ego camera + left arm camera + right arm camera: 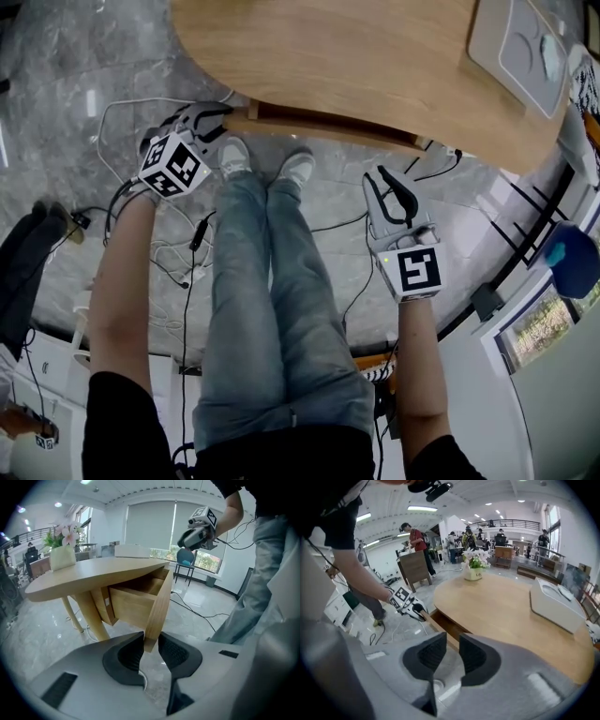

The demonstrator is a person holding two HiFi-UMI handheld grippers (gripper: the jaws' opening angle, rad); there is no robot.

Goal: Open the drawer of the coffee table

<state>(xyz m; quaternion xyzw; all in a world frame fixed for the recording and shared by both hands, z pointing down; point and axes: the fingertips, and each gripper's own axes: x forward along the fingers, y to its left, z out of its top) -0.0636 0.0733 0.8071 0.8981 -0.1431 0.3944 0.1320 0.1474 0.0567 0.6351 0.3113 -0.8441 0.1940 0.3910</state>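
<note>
The wooden coffee table (pixel 347 56) fills the top of the head view, and its drawer (pixel 328 124) stands pulled out beneath the near edge. My left gripper (pixel 217 117) is at the drawer's left end. In the left gripper view the drawer front (pixel 157 606) runs edge-on between the pads, and the left gripper (pixel 151 644) is shut on its lower corner. My right gripper (pixel 386 180) hangs over the floor, a short way in front of the table, open with nothing between its jaws (pixel 451 644). The right gripper view shows the left gripper (pixel 407 605) at the drawer (pixel 440 623).
A white box (pixel 520 47) lies on the table's right part, and a vase of flowers (pixel 475 569) stands at its far side. Cables (pixel 169 253) trail over the marble floor by the person's legs (pixel 272 281). A blue chair (pixel 572 258) stands to the right. People stand in the background.
</note>
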